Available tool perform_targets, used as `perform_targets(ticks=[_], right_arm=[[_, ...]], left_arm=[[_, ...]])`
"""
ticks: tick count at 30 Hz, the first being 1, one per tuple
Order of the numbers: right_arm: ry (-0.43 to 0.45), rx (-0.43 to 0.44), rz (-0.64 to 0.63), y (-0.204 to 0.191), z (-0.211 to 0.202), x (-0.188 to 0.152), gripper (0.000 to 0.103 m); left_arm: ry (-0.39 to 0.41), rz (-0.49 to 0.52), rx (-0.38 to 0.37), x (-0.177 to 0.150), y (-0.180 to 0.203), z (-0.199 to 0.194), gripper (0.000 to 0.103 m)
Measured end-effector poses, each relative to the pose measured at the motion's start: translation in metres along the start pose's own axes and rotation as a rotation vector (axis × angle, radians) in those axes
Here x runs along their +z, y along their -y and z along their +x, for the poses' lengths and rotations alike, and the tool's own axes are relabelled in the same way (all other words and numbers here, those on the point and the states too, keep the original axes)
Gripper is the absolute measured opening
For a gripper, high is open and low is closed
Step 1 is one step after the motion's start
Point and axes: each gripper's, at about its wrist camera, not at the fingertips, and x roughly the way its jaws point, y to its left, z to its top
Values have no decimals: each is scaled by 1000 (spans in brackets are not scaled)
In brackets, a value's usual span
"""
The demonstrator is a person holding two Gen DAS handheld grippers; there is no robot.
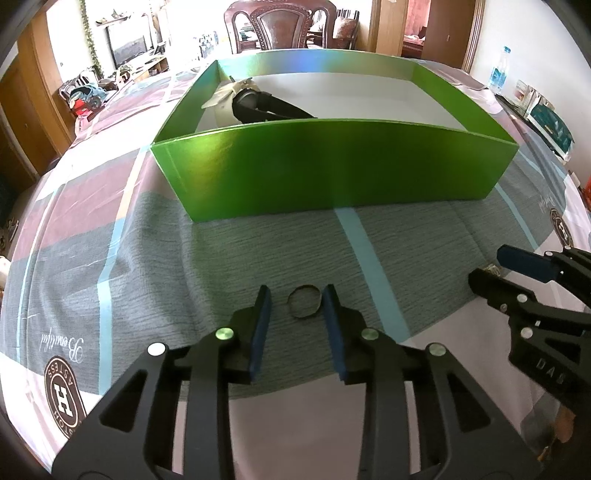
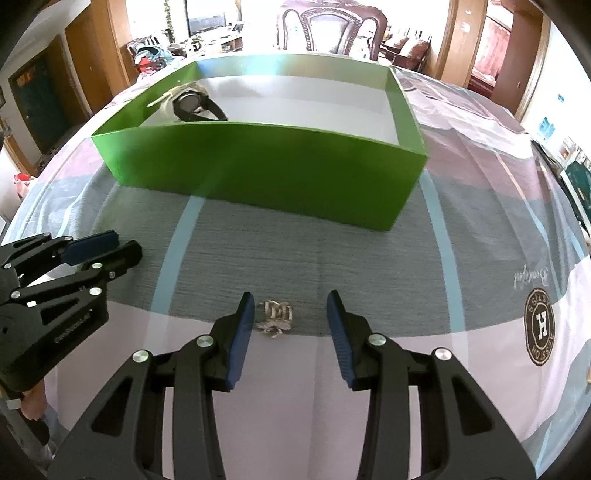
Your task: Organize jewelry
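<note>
A thin dark ring bracelet [image 1: 305, 301] lies flat on the cloth between the open fingers of my left gripper [image 1: 297, 301], close to the right pad. A small silver chain piece [image 2: 275, 318] lies between the open fingers of my right gripper [image 2: 291, 308], nearer the left pad. Behind stands a green box [image 1: 332, 166] with a white floor; a black watch [image 1: 258, 105] and a pale item lie in its far left corner. The box [image 2: 258, 166] and the watch [image 2: 194, 105] also show in the right wrist view.
The table wears a checked cloth [image 1: 110, 206] in grey, pink and blue. My right gripper [image 1: 491, 269] shows at the right of the left wrist view; my left gripper [image 2: 122, 245] at the left of the right view. A wooden chair [image 1: 280, 24] stands beyond the box.
</note>
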Motion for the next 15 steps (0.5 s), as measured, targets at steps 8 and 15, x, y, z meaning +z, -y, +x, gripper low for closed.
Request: perform_targets(ticks=[8,15], right_arm=[[-5,35,47,15,-4,-4,41],[-14,16,12,5,2,-6,41]], left_arm=[[-3,4,7,-1,2,-1,31],[-4,13,9,-1,6,0,40]])
